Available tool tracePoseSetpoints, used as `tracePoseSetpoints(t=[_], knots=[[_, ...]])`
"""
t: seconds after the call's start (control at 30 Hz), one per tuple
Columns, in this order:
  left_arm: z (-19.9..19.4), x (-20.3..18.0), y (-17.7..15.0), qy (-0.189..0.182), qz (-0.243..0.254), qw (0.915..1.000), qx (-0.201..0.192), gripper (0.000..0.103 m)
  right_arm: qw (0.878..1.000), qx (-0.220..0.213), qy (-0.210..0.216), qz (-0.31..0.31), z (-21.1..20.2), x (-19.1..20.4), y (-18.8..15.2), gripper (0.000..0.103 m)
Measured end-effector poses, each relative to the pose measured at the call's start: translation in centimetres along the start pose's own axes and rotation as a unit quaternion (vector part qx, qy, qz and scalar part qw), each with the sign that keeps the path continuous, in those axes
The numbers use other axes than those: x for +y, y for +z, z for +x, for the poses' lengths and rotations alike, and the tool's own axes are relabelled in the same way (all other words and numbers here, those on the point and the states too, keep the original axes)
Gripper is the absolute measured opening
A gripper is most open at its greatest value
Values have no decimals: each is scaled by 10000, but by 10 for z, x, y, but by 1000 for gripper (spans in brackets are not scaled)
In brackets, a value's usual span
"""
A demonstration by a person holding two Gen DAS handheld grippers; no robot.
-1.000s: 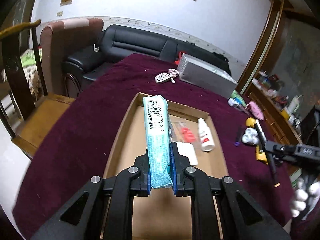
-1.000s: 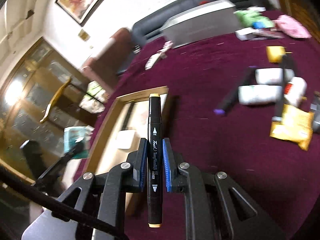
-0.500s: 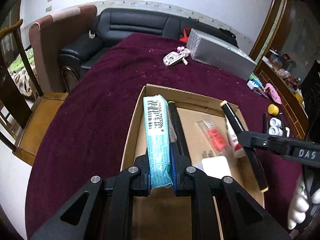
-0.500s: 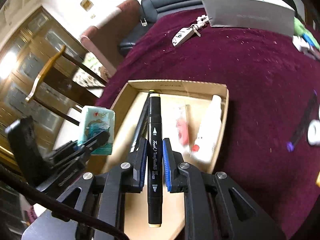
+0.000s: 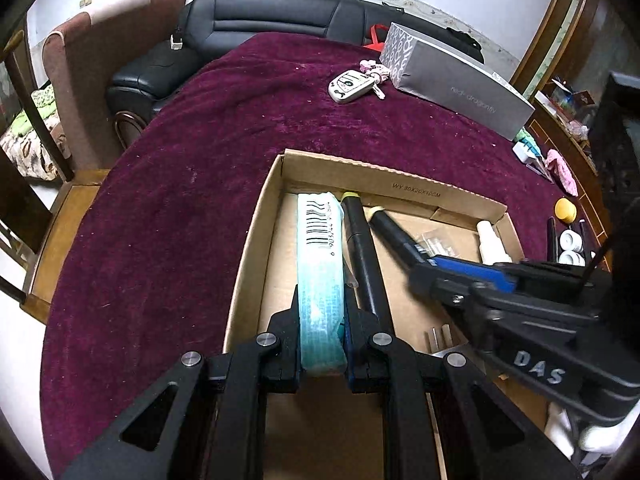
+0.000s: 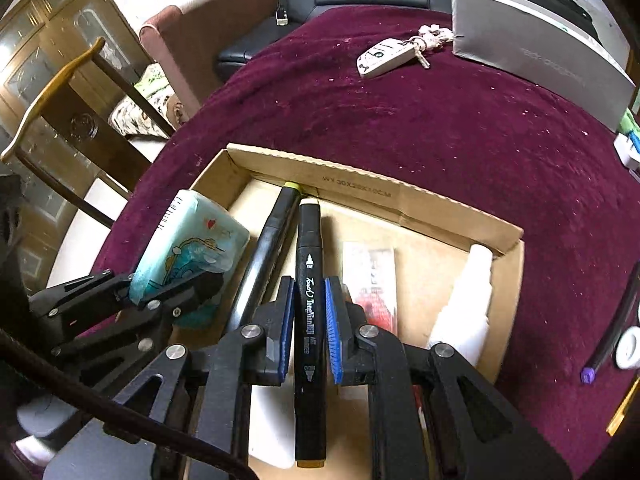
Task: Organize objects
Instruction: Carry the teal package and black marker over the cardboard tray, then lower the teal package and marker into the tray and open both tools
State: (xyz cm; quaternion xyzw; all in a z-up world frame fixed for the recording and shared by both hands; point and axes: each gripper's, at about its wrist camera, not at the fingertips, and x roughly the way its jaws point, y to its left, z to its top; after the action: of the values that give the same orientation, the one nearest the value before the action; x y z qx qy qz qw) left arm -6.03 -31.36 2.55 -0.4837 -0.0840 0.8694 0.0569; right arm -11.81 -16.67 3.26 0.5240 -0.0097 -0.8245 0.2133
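Observation:
A shallow cardboard box [image 5: 384,184] sits on the maroon tablecloth [image 5: 224,128]. My left gripper [image 5: 322,320] is shut on a teal tissue pack [image 5: 320,256], held low inside the box's left side; the pack also shows in the right wrist view [image 6: 188,248]. My right gripper [image 6: 308,312] has its pads slightly apart around a black marker [image 6: 308,320], which lies inside the box beside another black marker [image 6: 264,256]. The right gripper shows in the left wrist view [image 5: 460,268].
In the box lie a white bottle [image 6: 464,304], a red-and-clear packet [image 6: 370,280] and a white block [image 6: 266,420]. A key fob [image 5: 352,85] and a grey carton [image 5: 456,80] sit at the far side. Small items [image 5: 568,240] lie right of the box.
Both grippers have moved forward and down into the box. The right gripper's pads have parted a little from the marker. The tissue pack has come down beside the markers.

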Motion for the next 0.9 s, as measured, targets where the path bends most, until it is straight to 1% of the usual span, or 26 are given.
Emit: tracePoseSetpoints(t=[0.17, 0.27, 0.3, 0.33, 0.37, 0.4, 0.43, 0.47, 0.53, 0.6, 0.7, 0.8, 0.83, 0.9], knots=[[2, 6, 0, -70, -181, 9998, -19, 12, 10000, -3, 14, 5, 4, 1, 3, 13], [1, 9, 2, -147, -314, 9994, -2, 16, 10000, -41, -48, -13, 6, 2, 4, 13], [0, 10, 2, -168, -376, 9992, -4, 22, 10000, -26, -35, -17, 7, 2, 4, 13], [-2, 11, 3, -186, -439, 9989, -12, 30, 10000, -18, -24, 1, 8, 2, 5, 14], [-5, 13, 3, -280, -513, 9983, -19, 33, 10000, -51, -19, 46, 7, 0, 4, 16], [-6, 14, 4, -380, -582, 9976, 13, 39, 9999, -91, -6, 74, 5, -1, 5, 18], [-9, 15, 4, -469, -632, 9969, 37, 43, 9999, -120, 28, 93, 3, -2, 5, 19], [-12, 15, 4, -499, -674, 9965, 32, 43, 9998, -156, 50, 112, 1, -2, 5, 22], [-18, 15, 4, -472, -695, 9965, -13, 47, 9995, -262, 39, 148, -6, -4, 7, 23], [-28, 17, 3, -523, -769, 9956, -99, 48, 9991, -359, 94, 209, -15, -7, 6, 23], [-48, 20, -1, -622, -917, 9933, -329, 48, 9979, -503, 209, 361, -31, -14, 3, 25], [-71, 20, -6, -742, -1081, 9894, -618, 54, 9965, -655, 252, 446, -49, -23, -3, 28], [-80, 18, -10, -810, -1141, 9875, -728, 55, 9961, -708, 252, 455, -55, -26, -6, 28], [-89, 12, -13, -916, -1183, 9853, -829, 56, 9949, -857, 210, 483, -71, -33, -14, 30]])
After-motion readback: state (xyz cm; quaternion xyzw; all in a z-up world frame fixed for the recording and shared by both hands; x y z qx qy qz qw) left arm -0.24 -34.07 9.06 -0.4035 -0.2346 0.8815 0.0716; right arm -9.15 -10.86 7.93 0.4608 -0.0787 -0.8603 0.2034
